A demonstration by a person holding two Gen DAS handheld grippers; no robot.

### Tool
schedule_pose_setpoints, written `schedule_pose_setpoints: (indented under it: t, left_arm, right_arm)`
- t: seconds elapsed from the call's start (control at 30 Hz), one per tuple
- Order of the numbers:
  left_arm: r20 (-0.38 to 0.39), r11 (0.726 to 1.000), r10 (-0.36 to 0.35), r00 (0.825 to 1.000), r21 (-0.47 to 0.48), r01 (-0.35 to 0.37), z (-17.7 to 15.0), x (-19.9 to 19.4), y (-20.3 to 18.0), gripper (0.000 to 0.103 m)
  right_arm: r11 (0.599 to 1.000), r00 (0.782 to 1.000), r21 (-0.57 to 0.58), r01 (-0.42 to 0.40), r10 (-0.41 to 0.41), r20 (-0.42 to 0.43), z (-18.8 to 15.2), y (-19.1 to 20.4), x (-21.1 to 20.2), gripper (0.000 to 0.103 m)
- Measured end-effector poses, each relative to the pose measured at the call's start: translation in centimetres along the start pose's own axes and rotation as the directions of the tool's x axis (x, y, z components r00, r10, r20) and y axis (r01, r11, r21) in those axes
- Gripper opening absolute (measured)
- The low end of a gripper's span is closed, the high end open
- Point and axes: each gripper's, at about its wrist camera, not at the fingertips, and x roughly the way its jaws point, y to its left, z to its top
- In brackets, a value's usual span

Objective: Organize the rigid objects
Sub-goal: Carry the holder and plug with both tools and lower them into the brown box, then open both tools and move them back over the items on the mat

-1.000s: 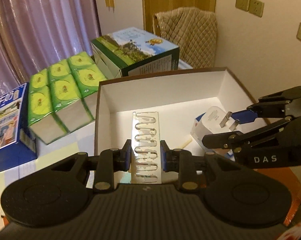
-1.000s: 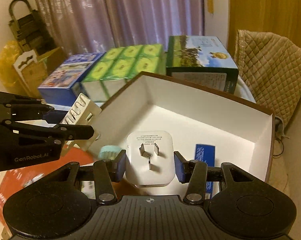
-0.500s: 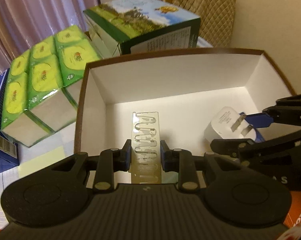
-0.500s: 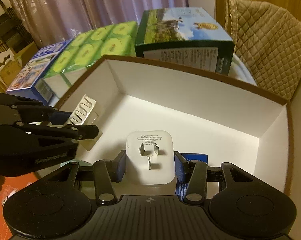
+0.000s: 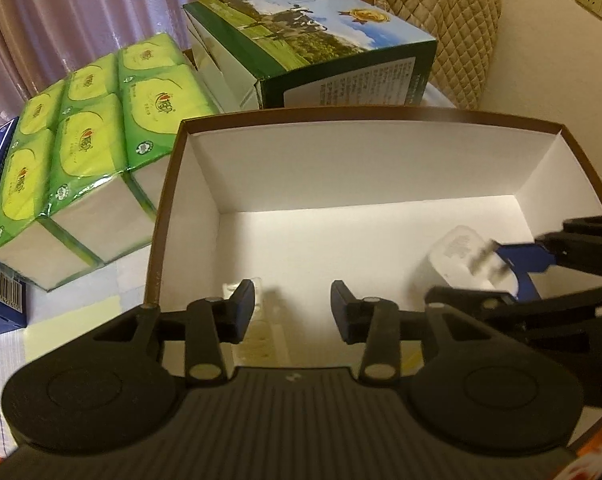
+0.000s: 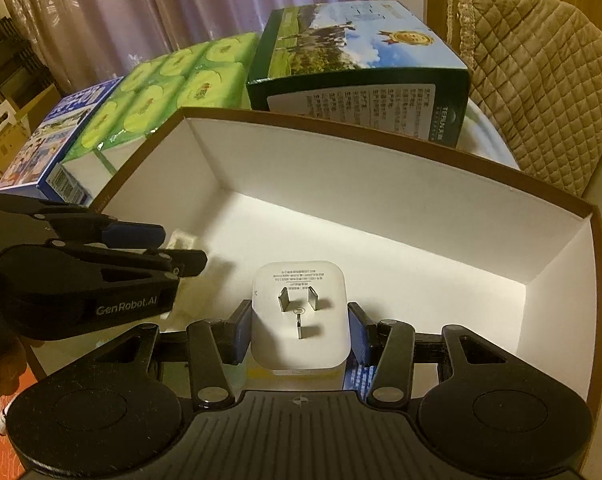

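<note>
Between my right gripper's (image 6: 299,330) two blue pads, low in the middle of the right wrist view, sits the white plug adapter (image 6: 299,318), prongs facing the camera. The pads look pressed to its flanks, so I judge it clamped. It hangs inside the open white box (image 6: 381,184), above the floor near the front edge. The move I expect, setting it down, turns on this: the bare floor lies straight below and ahead of the adapter, while a blue card (image 6: 359,376) lies just under its right side.

My left gripper (image 5: 293,310) has its jaws well apart and holds nothing. Low in the centre of the left wrist view, the clear slotted strip (image 5: 257,334) lies blurred on the box floor beneath the left finger, its long axis running away from me into the box. From there the adapter shows at centre right, so the right gripper is the nearer one for it.

Beyond the box's far wall stand a green carton (image 6: 361,64), green tissue packs (image 6: 169,84) and a blue box (image 6: 49,152). Behind these hang curtains (image 6: 221,0), with a quilted chair back (image 6: 541,80) at upper right.
</note>
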Motion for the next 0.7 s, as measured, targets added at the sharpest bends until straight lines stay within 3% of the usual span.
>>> schedule_pose_setpoints:
  t: [0.13, 0.33, 0.57, 0.7]
  left_arm:
    - [0.017, 1.000, 0.015, 1.000, 0.003, -0.015, -0.2, -1.0, 0.2, 0.050]
    - [0.049, 1.000, 0.020, 0.999, 0.003, -0.021, -1.3, -3.7, 0.6, 0.058]
    - [0.118, 0.999, 0.029, 0.993, -0.028, -0.025, -3.3, -8.0, 1.2, 0.074]
    - [0.150, 0.999, 0.028, 0.988, -0.037, -0.023, -5.1, -10.6, 1.3, 0.074]
  right_arm:
    - [1.000, 0.997, 0.000, -0.002, 0.002, 0.078, 0.3, 0.2, -0.6, 0.046]
    - [1.000, 0.995, 0.008, -0.025, 0.024, 0.097, 0.2, 0.1, -2.6, 0.054]
    - [0.998, 0.989, 0.011, -0.060, 0.058, 0.133, -2.2, 0.2, -6.2, 0.061]
    - [0.998, 0.985, 0.014, -0.060, 0.057, 0.162, -3.9, 0.6, -8.5, 0.062]
